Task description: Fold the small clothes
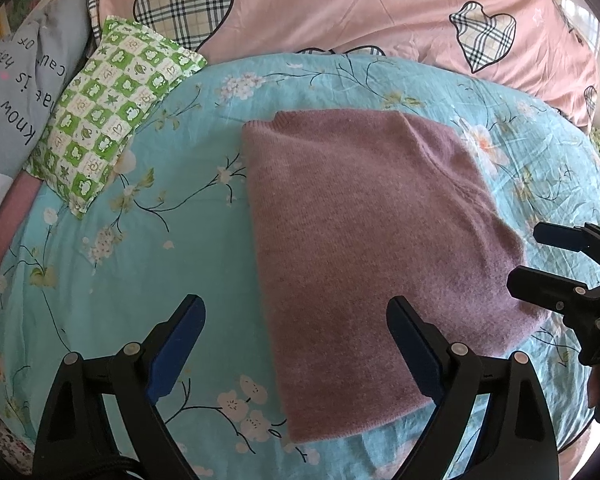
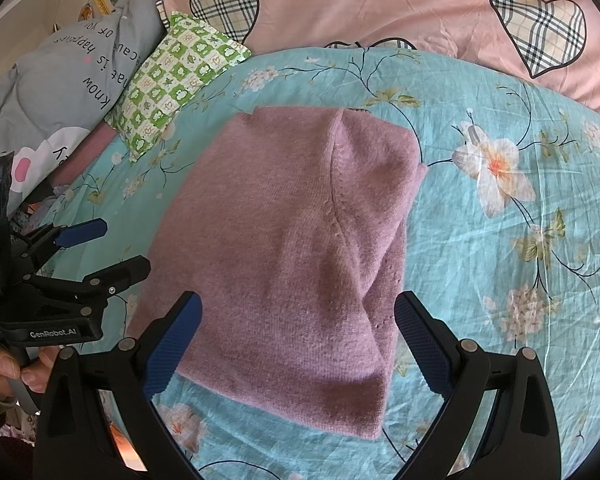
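Observation:
A mauve knitted sweater [image 1: 364, 240] lies folded into a long rectangle on the turquoise floral bedsheet [image 1: 140, 240]. It also shows in the right wrist view [image 2: 292, 248]. My left gripper [image 1: 296, 344] is open and empty, just above the sweater's near left edge; it also shows in the right wrist view [image 2: 112, 248] at the sweater's left side. My right gripper [image 2: 298, 336] is open and empty over the sweater's near end; it shows in the left wrist view [image 1: 528, 256] at the sweater's right edge.
A green-and-white checked small pillow [image 1: 108, 128] lies at the far left. A grey pillow with lettering [image 1: 16, 96] is beyond it. A pink duvet with plaid hearts [image 1: 340, 8] runs along the back. The sheet [image 2: 520, 240] extends to the right of the sweater.

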A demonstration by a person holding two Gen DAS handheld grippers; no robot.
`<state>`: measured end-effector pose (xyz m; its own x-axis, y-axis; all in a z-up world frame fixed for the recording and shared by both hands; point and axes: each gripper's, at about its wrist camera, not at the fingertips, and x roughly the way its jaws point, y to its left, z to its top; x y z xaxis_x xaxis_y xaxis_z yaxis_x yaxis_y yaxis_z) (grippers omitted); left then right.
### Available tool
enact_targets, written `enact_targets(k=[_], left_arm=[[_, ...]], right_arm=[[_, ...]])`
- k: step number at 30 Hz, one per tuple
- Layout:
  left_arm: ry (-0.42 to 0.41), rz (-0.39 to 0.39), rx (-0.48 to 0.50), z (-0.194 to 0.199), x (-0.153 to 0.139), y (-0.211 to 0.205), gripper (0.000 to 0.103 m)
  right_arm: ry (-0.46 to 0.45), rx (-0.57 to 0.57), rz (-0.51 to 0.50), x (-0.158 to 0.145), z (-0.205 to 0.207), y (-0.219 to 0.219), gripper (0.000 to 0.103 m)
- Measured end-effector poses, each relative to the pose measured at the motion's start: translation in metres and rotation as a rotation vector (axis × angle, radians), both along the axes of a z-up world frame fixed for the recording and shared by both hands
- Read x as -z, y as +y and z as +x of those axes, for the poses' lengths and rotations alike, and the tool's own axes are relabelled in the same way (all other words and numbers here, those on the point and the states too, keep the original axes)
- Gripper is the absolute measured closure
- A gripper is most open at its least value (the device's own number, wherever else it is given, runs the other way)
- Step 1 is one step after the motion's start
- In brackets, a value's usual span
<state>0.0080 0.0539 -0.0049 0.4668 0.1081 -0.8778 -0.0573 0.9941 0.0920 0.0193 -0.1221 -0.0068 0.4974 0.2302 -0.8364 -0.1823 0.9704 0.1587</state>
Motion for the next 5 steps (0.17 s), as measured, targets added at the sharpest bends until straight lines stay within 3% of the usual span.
enact_targets(k=[5], left_arm=[[0.016,-0.022,-0.014,-0.0004,-0.0008,0.0027,0.009]], right_arm=[[0.003,0.008,0.004,0.0005,-0.0008,-0.0014,0.006]])
